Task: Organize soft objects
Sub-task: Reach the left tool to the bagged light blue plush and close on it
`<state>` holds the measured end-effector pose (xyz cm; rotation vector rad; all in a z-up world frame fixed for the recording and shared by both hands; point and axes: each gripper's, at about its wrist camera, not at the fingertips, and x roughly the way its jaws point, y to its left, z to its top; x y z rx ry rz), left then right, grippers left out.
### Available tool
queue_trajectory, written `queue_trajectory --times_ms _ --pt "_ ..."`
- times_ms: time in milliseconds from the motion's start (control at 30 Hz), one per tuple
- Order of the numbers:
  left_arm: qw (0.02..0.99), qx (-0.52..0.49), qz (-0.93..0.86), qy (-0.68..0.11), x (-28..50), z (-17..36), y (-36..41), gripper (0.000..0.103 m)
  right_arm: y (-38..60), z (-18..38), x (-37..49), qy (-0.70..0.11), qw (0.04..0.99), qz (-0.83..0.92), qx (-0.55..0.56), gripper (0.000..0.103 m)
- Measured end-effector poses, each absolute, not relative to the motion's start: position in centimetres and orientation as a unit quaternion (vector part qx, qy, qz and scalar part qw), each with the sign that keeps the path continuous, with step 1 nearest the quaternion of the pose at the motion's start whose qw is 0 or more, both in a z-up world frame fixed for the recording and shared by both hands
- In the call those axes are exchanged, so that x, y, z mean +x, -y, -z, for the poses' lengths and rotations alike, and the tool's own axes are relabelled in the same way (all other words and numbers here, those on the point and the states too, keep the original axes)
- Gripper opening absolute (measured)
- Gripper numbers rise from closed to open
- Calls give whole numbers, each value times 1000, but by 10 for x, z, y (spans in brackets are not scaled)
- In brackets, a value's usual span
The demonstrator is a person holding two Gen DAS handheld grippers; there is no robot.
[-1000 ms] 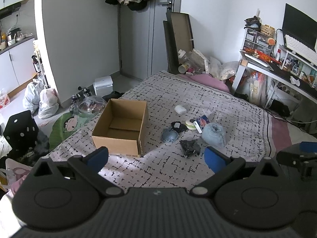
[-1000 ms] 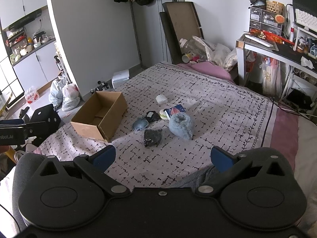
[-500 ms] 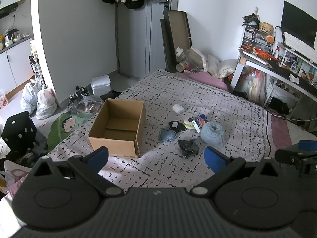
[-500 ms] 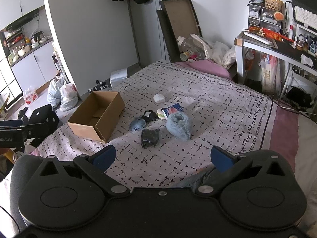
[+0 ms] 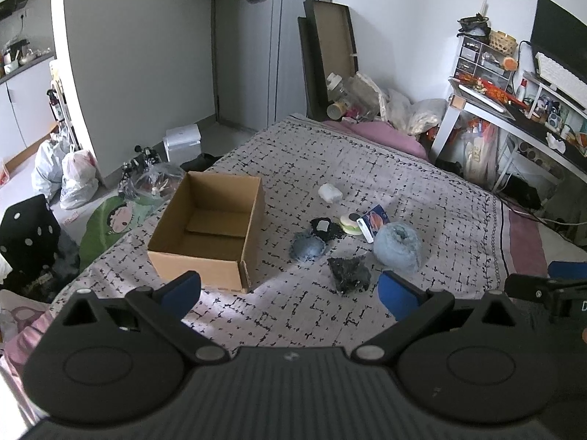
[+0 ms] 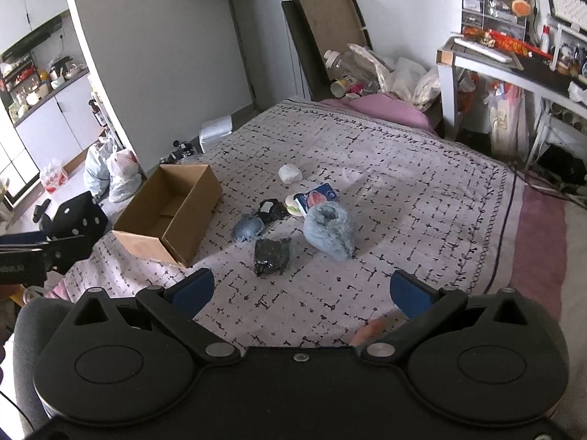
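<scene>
2 grippers, both empty, nothing picked yet.
Soft pile: cluster mid-bed, right of the box, not in it.
Black crumpled cloth (image 6: 272, 256): nearest item to both grippers; lies ahead and slightly left of centre in the right wrist view, ahead and right of centre in the left wrist view (image 5: 348, 273).
Fluffy blue roll (image 6: 329, 230): just right of the black cloth, long axis runs roughly from far-left to near-right in the right wrist view; open end faces up and away.
Grey-blue pad (image 6: 248, 229): just behind-left of the black cloth, between it and the box.
Black pouch (image 6: 271, 209): behind the grey-blue pad, touching or nearly so; cannot tell which.
White bundle (image 6: 290, 174): farthest back, apart from the rest.
Cardboard box (image 5: 190, 260): open, looks empty apart from a loose flap on the floor; left of the pile, long axis runs away from the cameras.
Bed cover (image 6: 403, 198): everything sits on it.
Left gripper (image 5: 290, 291): fingers spread wide, holding nothing; box straight ahead-left, pile ahead-right.
Right gripper (image 6: 301, 291): fingers spread wide, holding nothing; black cloth almost dead ahead.
Nearer hand: my read is right for the cloth and blue roll, left for the box side.
Next move: likely right gripper forward and down onto the black cloth, then carry left to the box.
</scene>
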<state>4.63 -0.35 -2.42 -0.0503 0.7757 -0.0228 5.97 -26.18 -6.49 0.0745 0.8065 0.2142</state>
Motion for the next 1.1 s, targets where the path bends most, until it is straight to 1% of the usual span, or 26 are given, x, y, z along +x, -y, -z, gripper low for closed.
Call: queue_trajectory --times_ms 233,600,900,967,1033,1067,1100 --pt "923 -39 21 -382 75 33 13 102 270 76 89 -409 904 -104 64 103" --pt "914 -49 47 -399 124 54 36 102 288 81 128 -400 909 -77 81 103" --pt "911 -62 62 -403 170 64 59 99 314 102 166 -411 894 -86 155 103" --pt "908 -66 66 -409 181 69 64 91 319 108 175 -412 889 -90 179 103" --pt "904 -69 69 -415 191 75 70 86 324 118 184 -415 881 -94 206 102" --pt "903 -71 70 -417 194 78 72 83 326 123 187 -417 878 -96 217 101" --pt "902 -73 71 -419 197 81 74 81 328 127 191 -420 873 -94 229 97"
